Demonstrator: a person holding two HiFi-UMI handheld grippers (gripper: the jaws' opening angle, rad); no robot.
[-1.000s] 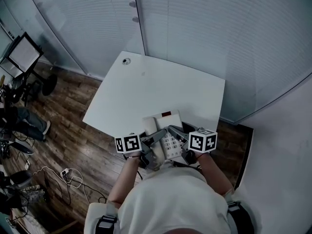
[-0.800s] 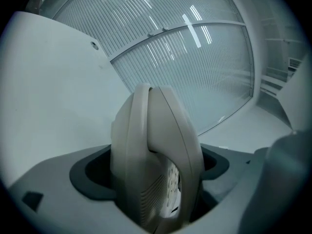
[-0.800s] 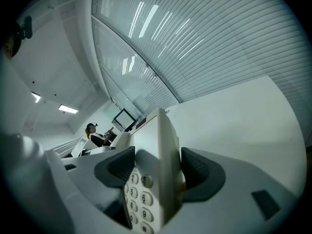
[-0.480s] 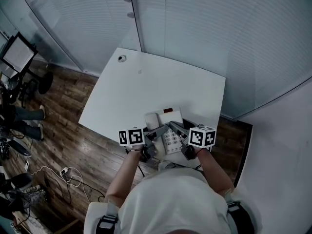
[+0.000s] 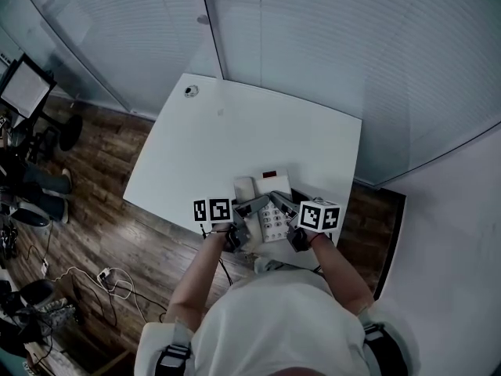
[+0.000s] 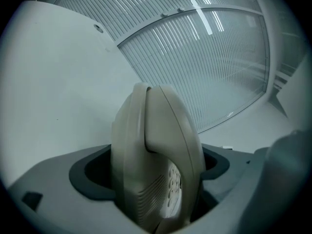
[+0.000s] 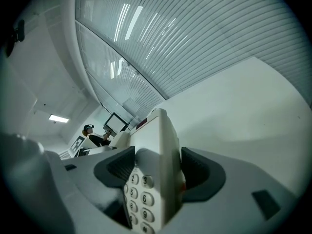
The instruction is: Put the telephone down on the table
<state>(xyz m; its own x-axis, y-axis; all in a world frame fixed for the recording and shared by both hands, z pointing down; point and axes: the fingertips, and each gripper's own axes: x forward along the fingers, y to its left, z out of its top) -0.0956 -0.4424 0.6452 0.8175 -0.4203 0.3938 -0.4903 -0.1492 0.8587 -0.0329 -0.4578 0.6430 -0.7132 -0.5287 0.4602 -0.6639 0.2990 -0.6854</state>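
Observation:
A cream desk telephone with its handset on the cradle and a grey keypad hangs over the near edge of the white table. My left gripper is shut on the telephone's handset side. My right gripper is shut on its keypad side, where the number keys show between the jaws. In both gripper views the telephone stands edge-on between the dark pads. Whether its base touches the table cannot be told.
Frosted ribbed glass walls curve round the table's far side. A small round fitting sits at the table's far left corner. Wood floor with cables, chairs and a monitor lies to the left.
Both grippers and the telephone have moved a little forward, further over the table's near edge. The grip on the telephone has not changed.

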